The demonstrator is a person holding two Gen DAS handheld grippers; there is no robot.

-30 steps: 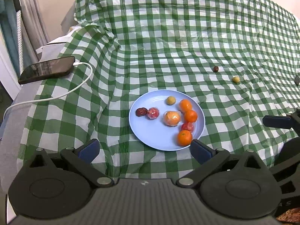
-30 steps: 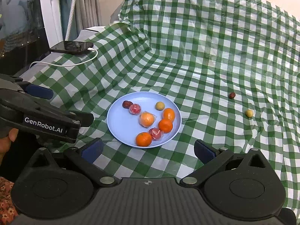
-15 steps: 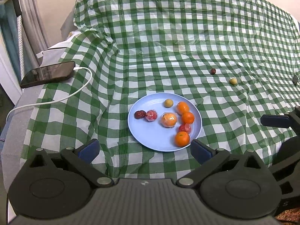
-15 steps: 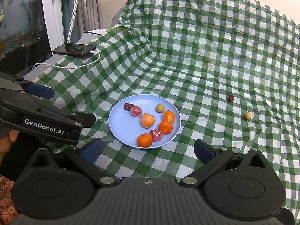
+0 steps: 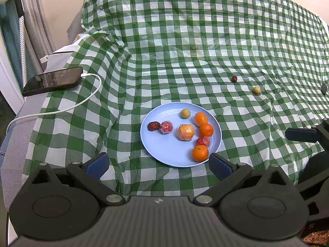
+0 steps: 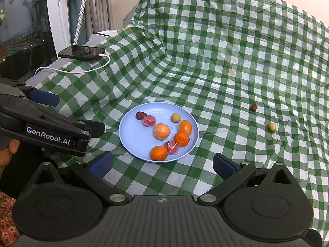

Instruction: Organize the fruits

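- Blue plate [image 5: 164, 156], round, lay on the green-and-white checked cloth [image 5: 185, 41], near the middle of the scene.
- On the plate: three bare oranges [image 5: 200, 153], ranged down its right side; one orange in clear wrap [image 5: 185, 132] at centre; two red wrapped fruits [image 5: 165, 127], one left of centre, one between the two nearer oranges; a dark red date [image 5: 153, 126] at the left rim; a small yellow-green fruit [image 5: 185, 113] at the far rim.
- Off the plate, on the cloth to the far right: a loose dark date [image 6: 254, 107] and, nearer and further right, a loose yellowish fruit [image 6: 271, 126], the two set apart from each other.
- Left gripper [image 5: 158, 163], jaws spread wide and holding nothing, sat at the near edge of the plate.
- Right gripper [image 6: 162, 164], jaws likewise wide and holding nothing, just near of the plate.
- Black phone [image 5: 52, 80] with white cable [image 5: 67, 108], far left, at the cloth's edge.
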